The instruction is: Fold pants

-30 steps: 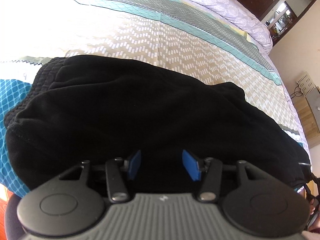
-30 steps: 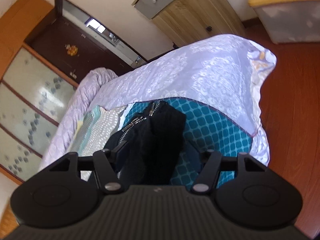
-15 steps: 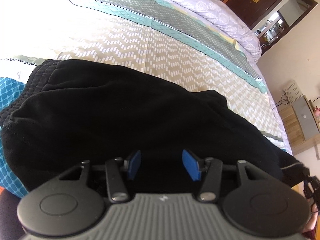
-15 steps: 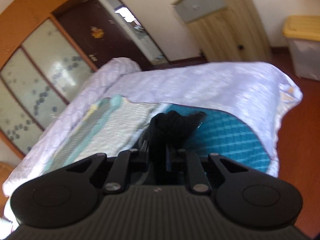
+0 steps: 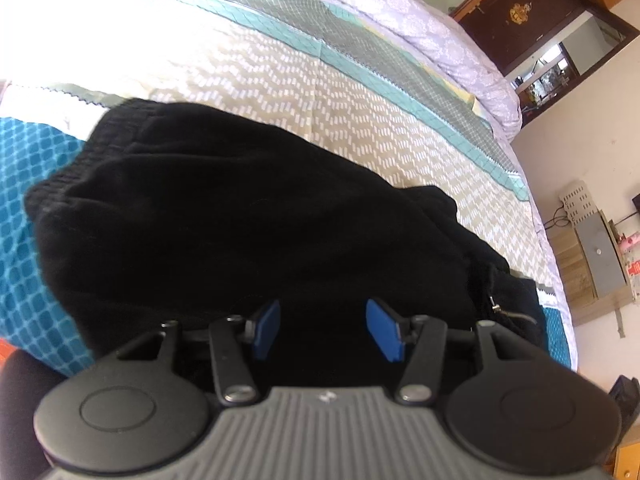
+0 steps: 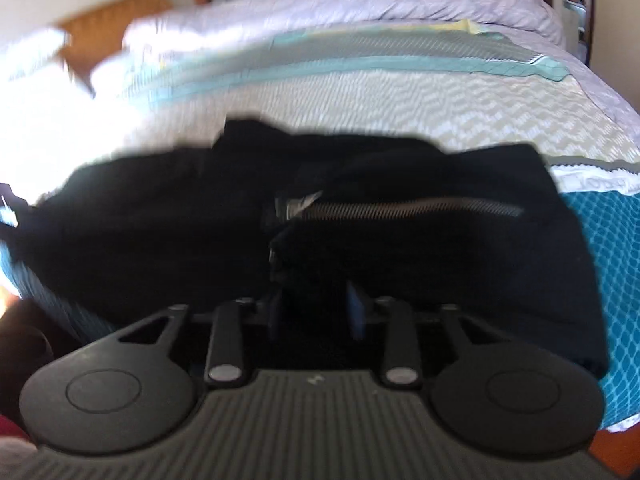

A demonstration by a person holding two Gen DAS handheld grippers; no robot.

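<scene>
I am hovering my left gripper (image 5: 323, 330), jaws spread and empty, over the black pants (image 5: 248, 232) lying bunched on the bed (image 5: 360, 92) at 12 o'clock, while my right gripper (image 6: 316, 316) — blurred, grip undeterminable — is nearing the zipper (image 6: 404, 206); next, I judge, seize an edge for folding.

Light: bright daylight, strongest at the upper left of both views
Glare: quilt (image 5: 60, 20) washes out to plain white at the left wrist view's top left; same blow-out at the right wrist view's left edge
Dark areas: black pants (image 5: 248, 232) show almost no fold detail
Blur: right wrist view smeared by motion, zipper (image 6: 404, 210) soft; left wrist view sharp
Distortion: fisheye bends bed edges and walls near the borders
</scene>
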